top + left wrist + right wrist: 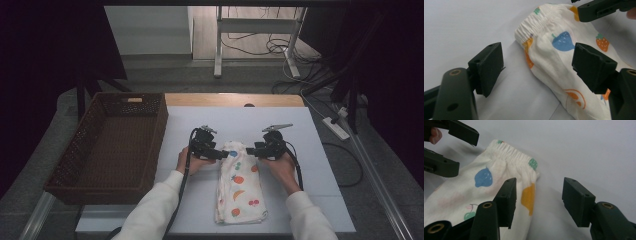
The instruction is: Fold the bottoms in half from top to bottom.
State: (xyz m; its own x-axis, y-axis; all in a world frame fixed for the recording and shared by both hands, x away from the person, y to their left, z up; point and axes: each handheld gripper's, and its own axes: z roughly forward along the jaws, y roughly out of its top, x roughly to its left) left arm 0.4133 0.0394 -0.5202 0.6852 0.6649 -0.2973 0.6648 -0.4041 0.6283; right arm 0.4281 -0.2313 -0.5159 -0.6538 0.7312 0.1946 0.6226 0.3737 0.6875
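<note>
A folded white garment (240, 186) with a fruit print lies lengthwise on the white table mat (200, 125), its elastic waistband (537, 23) at the far end. My left gripper (221, 154) stands open at the waistband's left corner, its jaws straddling the cloth edge (534, 57). Facing it, my right gripper (250, 150) is open at the right corner (529, 195), one jaw over the cloth, the other over bare mat. Neither holds anything. The left gripper view also catches the right gripper's jaws (599, 10) at the top right.
A brown wicker basket (80, 145) sits at the table's left, empty. Bare mat (320, 200) lies right of the garment. Beyond the table stand a desk frame (260, 30), cables (280, 47) and a power strip (336, 128) on the floor.
</note>
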